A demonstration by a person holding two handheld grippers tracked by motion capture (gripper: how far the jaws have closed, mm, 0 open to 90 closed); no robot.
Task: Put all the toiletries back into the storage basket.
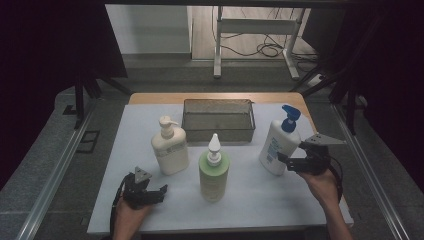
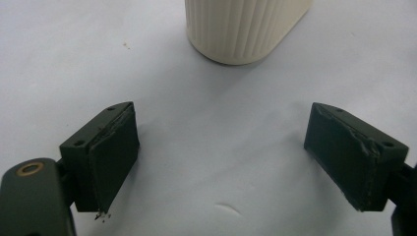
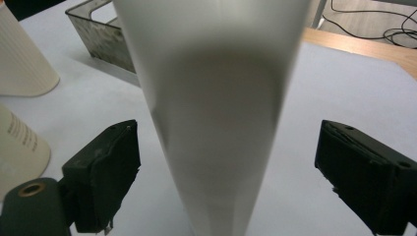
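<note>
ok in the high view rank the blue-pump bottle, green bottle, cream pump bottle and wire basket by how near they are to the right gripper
From the right gripper:
1. blue-pump bottle, right at its jaws
2. green bottle, centre front
3. wire basket at the back and cream pump bottle on the left: too close to call

Smooth white plastic bottle (image 1: 273, 150)
</note>
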